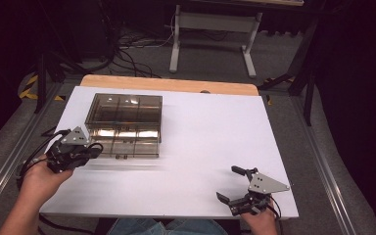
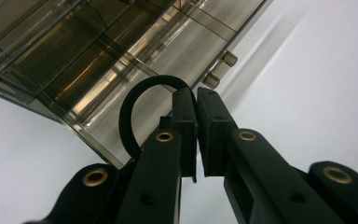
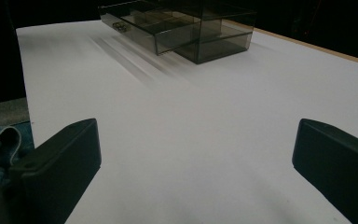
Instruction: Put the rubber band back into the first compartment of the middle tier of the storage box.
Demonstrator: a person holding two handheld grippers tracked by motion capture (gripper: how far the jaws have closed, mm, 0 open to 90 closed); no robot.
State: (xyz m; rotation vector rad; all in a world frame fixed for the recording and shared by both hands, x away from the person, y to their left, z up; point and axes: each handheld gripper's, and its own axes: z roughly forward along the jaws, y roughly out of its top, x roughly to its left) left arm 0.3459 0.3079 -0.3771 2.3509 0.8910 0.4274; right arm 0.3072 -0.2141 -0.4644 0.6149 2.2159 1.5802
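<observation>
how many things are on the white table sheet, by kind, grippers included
smoky clear compartment box: 1
handheld grippers: 2, the left gripper beside the box with jaws shut, and the right gripper near the front edge with jaws open
white table sheet: 1
total: 4

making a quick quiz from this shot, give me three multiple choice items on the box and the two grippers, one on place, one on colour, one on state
1. Where does the compartment box sit on the white table?
A. far left part
B. near right corner
C. dead centre

2. What colour is the box?
A. solid red
B. smoky see-through brown
C. bright blue

3. How do the right gripper fingers stand?
A. clamped on the box
B. shut empty
C. spread wide apart, empty

Key: 1 A, the high view shows it by the left gripper; 2 B, its dividers show through the walls; 3 C, bare table lies between them.
</observation>
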